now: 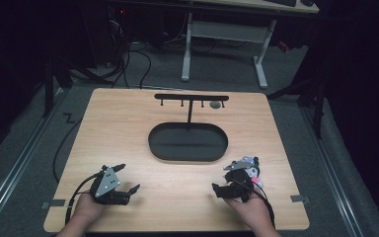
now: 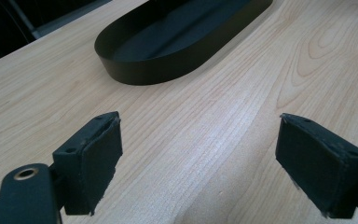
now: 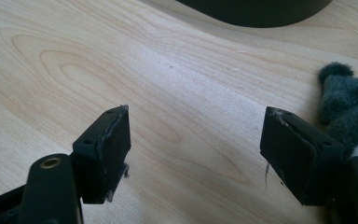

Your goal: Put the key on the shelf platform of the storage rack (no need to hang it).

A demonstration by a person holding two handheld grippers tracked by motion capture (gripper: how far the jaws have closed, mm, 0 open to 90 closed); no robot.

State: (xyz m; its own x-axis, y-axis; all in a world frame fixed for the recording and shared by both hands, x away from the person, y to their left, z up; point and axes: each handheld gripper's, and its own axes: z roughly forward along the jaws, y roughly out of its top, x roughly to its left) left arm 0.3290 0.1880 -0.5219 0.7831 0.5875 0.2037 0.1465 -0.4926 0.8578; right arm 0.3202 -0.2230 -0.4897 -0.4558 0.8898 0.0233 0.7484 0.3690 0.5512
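Both claws hover wide apart-jawed over bare worktop (image 1: 128, 123), holding nothing. Ahead of the left claw (image 1: 128, 178) and right claw (image 1: 223, 177) lies the oval tray (image 1: 187, 154), long axis crosswise. A fuzzy grey thing (image 3: 349, 107) beside the right claw is cut off, hard to identify.

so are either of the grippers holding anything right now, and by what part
Nothing is held. The left gripper and the right gripper both stand open over bare table. A grey fuzzy thing lies beside the right gripper, ungripped.
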